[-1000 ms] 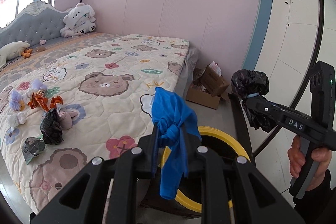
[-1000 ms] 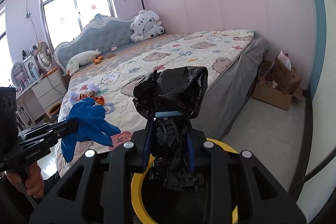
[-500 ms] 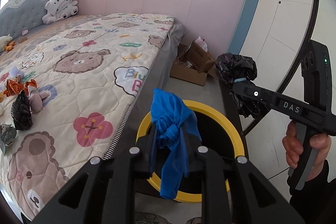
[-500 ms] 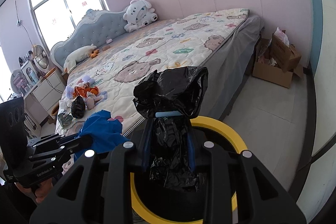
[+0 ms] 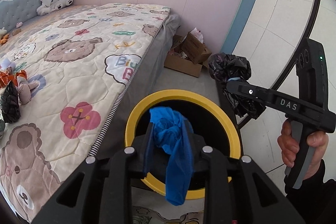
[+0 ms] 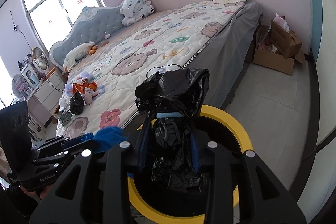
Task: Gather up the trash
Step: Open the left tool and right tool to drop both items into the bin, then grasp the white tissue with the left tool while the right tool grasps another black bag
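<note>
Both grippers now sit lower over the yellow-rimmed bin (image 5: 227,117) than a second ago. My left gripper (image 5: 170,133) pinches a knotted blue bag (image 5: 174,135) above the opening; the right gripper (image 6: 170,135) clamps a crumpled black bag (image 6: 174,89) at its neck. Both look light, limp and slippery, so the knot is probably the safest hold. More scraps (image 6: 82,93) lie on the bed (image 5: 88,51).
</note>
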The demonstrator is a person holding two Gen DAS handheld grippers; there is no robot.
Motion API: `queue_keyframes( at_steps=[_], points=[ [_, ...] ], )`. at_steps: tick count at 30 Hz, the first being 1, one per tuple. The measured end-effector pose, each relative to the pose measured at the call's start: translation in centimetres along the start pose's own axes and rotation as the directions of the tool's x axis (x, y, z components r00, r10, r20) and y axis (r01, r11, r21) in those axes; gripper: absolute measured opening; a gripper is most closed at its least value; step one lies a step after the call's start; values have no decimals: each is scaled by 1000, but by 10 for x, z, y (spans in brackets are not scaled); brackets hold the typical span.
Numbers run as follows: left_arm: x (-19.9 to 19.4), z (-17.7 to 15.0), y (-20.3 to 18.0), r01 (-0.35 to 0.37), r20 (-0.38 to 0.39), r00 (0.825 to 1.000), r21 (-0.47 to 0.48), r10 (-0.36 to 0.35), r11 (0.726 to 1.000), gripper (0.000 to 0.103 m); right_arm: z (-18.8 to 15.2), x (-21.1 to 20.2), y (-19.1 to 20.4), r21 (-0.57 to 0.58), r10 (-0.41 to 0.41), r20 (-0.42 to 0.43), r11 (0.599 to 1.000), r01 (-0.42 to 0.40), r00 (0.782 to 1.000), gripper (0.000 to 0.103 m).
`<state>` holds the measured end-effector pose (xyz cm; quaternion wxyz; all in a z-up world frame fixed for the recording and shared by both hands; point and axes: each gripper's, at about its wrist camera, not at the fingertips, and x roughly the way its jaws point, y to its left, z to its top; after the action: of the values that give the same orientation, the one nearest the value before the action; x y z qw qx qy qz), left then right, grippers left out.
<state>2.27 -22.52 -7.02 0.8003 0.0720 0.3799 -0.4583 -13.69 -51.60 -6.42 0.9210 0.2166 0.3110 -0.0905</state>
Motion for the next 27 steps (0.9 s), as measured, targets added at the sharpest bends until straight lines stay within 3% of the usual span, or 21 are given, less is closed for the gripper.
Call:
queue_keyframes(
  at_steps=[3,8,15,27],
  points=[
    [0,1,1,3,1,1000,-6,-3,1000,29,-2,0,-3,10,-10,2,1000,10,1000,38],
    [-6,3,6,-17,31,999,-35,18,999,54,1,0,-9,39,-37,14,999,36,999,51],
    [-26,12,26,-94,108,989,-82,103,992,76,5,-2,-9,40,-34,45,999,32,998,59],
    [-68,16,79,-223,193,949,-142,248,964,83,24,24,52,-71,75,34,995,-73,997,62]
  ],
)
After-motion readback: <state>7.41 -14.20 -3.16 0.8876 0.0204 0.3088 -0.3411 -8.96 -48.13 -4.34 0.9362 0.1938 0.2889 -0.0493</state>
